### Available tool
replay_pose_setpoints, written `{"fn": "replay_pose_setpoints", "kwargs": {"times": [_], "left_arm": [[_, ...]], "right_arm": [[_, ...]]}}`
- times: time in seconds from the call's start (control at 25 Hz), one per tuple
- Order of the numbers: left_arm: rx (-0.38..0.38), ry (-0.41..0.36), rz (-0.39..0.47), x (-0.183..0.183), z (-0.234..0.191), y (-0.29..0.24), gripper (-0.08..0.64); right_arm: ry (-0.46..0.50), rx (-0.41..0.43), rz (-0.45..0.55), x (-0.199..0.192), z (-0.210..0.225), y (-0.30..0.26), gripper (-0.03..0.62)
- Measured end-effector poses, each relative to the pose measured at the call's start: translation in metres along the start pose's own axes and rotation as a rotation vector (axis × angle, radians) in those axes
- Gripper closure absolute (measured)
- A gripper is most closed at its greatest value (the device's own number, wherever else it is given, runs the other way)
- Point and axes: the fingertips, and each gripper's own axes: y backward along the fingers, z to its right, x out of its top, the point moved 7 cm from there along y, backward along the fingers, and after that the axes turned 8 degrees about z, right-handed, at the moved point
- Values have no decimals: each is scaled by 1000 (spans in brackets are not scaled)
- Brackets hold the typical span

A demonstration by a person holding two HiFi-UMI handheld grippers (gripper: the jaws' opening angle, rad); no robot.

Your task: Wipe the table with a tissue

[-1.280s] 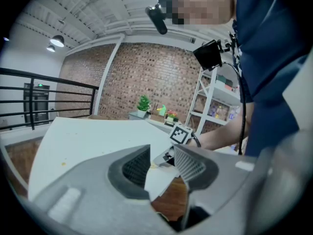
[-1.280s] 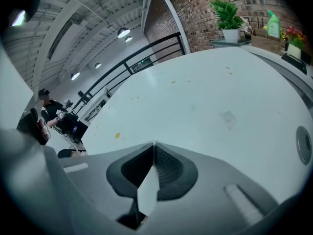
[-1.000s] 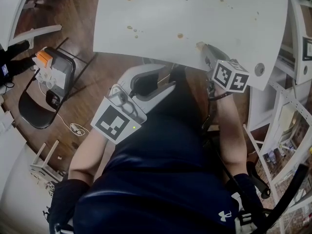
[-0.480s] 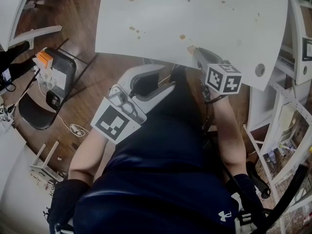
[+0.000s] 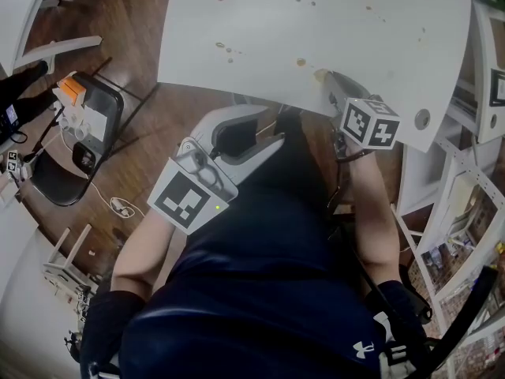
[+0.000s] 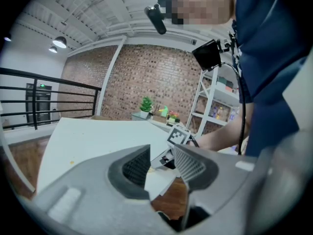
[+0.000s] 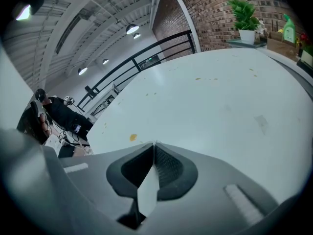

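Beside orange stain (image 5: 301, 62) still, right hand-held gripper (image 5: 322, 76)

1. A red brick wall (image 6: 146, 77) closes the far side, with a potted plant (image 6: 145, 104) on a ledge before it.
2. The floor (image 5: 118, 22) is dark wooden boards.
3. A white table (image 5: 355, 61) stands on it, and a black folding chair (image 5: 49, 184) stands well apart from it.
4. White shelving (image 6: 215, 99) stands beside the brick wall.
5. A black railing (image 6: 39, 99) runs along one side.
6. Lit pendant lamps (image 6: 59, 42) hang from the white ribbed ceiling (image 7: 98, 18).
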Motion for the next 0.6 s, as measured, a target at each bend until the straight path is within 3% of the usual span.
{"fn": "replay_pose_setpoints", "kwargs": {"times": [0.6], "left_arm": [[44, 9, 20, -1, -11, 25, 408]], "right_arm": [[49, 17, -21, 6, -25, -19, 574]]}}
